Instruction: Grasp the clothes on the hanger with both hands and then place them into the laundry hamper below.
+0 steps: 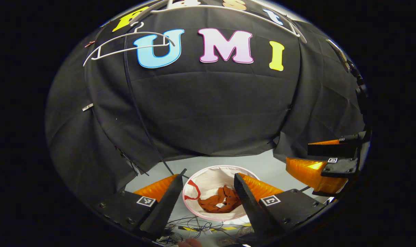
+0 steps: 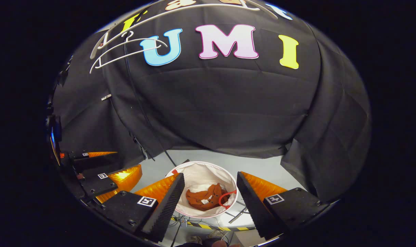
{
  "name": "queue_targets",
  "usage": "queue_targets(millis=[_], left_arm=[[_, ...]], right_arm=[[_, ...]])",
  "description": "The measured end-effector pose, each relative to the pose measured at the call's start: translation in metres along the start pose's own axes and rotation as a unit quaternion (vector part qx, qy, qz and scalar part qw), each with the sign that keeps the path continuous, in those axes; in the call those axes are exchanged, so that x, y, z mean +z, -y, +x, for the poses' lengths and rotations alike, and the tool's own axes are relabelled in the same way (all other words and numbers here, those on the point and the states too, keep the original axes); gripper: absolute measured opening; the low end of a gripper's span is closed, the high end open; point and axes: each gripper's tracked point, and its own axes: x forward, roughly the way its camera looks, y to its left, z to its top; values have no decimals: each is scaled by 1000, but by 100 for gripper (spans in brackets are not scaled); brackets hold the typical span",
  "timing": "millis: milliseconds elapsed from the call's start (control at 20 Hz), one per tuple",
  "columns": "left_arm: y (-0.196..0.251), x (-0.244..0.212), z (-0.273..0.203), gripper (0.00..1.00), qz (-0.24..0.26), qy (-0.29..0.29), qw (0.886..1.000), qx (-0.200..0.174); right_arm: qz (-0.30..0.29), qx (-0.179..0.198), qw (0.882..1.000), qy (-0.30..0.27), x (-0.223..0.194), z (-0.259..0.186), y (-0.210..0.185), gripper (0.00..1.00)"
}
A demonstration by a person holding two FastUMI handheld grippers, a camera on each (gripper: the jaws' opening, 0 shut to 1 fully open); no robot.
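With the crumpled rust-orange garment lying inside the round white fabric hamper, both my tongs gape wide and empty; task looks done.

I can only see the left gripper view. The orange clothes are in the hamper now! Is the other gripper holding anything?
Observer: No. In the right gripper view, the right gripper has its fingers wide apart with nothing between them.
Operator: What is it pointing at?
Observer: The laundry hamper. It shows in the gap between those fingers.
Operator: Do you see my gripper there?
Observer: Yes, the left gripper is near the left edge of that view, off to the side of the hamper.
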Motion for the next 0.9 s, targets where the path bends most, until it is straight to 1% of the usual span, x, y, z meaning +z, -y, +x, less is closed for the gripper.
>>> queue_targets(millis=[200, 400, 600, 800, 900], left_arm=[[-7, 27, -43, 95, -13, 54, 998, 4], [-16, 62, -96, 95, -25, 113, 993, 7], [-24, 95, -153, 95, -39, 171, 985, 3], [-36, 121, -209, 95, -31, 223, 974, 11], [-37, 133, -235, 95, -26, 247, 969, 11]], right_arm=[[10, -19, 999, 46, 24, -38, -9, 99], [1, -42, 993, 107, 60, -88, -13, 98], [7, -51, 985, 165, 93, -141, -22, 98], [15, -64, 975, 212, 120, -191, -26, 98], [14, -72, 967, 244, 135, -218, -27, 98]])
